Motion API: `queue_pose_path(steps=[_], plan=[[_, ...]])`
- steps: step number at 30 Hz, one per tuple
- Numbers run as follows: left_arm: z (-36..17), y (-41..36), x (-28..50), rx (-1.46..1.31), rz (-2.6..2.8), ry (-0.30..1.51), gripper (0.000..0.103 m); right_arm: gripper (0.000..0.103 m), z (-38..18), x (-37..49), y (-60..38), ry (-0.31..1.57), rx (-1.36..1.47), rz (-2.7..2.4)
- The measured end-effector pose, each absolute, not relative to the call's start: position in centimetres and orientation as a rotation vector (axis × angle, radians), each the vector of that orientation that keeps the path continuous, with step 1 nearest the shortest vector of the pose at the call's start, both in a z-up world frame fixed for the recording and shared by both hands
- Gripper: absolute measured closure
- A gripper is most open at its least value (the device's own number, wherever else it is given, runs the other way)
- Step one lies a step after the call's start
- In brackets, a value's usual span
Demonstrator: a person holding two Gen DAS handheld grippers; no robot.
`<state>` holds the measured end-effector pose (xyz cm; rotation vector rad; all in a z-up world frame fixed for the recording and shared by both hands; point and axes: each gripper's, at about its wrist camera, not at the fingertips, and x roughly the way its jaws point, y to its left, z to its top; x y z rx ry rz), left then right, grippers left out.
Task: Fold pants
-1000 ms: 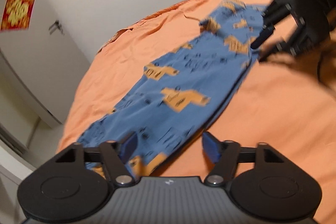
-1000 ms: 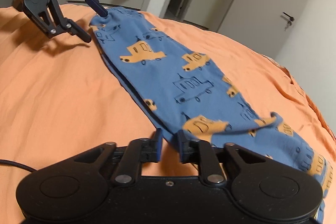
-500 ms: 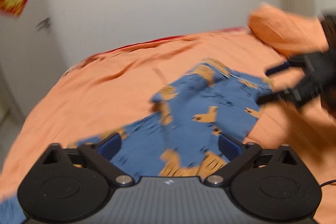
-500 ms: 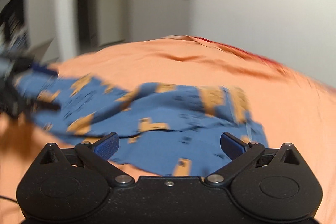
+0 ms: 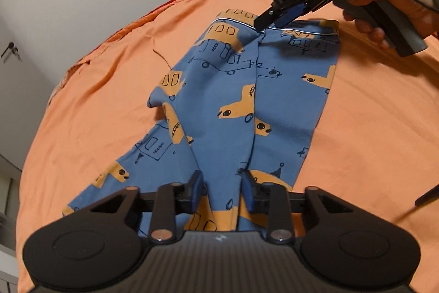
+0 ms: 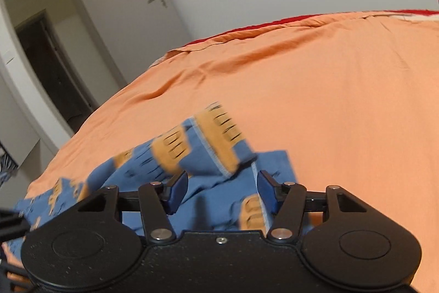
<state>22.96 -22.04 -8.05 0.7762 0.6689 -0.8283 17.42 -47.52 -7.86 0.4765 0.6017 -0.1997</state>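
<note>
Your L gripper (image 5: pixel 222 190): jaws apart over pants (image 5: pixel 247 100) hem. R gripper (image 5: pixel 270 19) at waistband. Orange sheet (image 5: pixel 370 142) beneath.

Bare sheet (image 6: pixel 343 89) beyond pants (image 5: pixel 247 100)

Black gripper (image 5: pixel 222 190), blue fingertips (image 5: pixel 196 187)

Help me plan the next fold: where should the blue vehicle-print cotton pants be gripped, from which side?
Probably grip the blue vehicle-print pants by the white-piped waistband, mid-seam, coming from the far end beside the right gripper: that edge lies flat on the orange bedsheet, while the legs splay.
</note>
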Motion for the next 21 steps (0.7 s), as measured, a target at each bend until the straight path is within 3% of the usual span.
queue_pose_path(steps=[2, 6, 8, 9, 10, 14, 21], plan=[[-8.0, -22.3, 22.9, 0.775, -0.841, 0.682, 0.085, 0.047, -8.4, 18.1, -48.4, 0.593, 0.514, -0.203], [-8.1, -22.9, 22.3, 0.808, -0.848, 0.661, 0.086, 0.057, -8.7, 18.6, -49.6, 0.562, 0.587, -0.204], [-8.2, -23.2, 22.2, 0.815, -0.846, 0.666, 0.097, 0.071, -8.8, 18.7, -50.0, 0.556, 0.600, -0.211], [-8.2, -23.2, 22.2, 0.814, -0.840, 0.670, 0.102, 0.083, -8.8, 18.7, -50.2, 0.554, 0.603, -0.219], [-8.2, -23.2, 22.2, 0.809, -0.832, 0.676, 0.103, 0.090, -8.8, 18.8, -50.4, 0.553, 0.606, -0.226], [-7.7, -22.9, 22.4, 0.762, -0.817, 0.686, 0.103, 0.097, -8.4, 18.4, -50.7, 0.533, 0.619, -0.215], [-4.4, -20.9, 22.4, 0.654, -0.856, 0.635, 0.103, 0.098, -2.5, 15.9, -49.5, 0.508, 0.517, -0.182]])
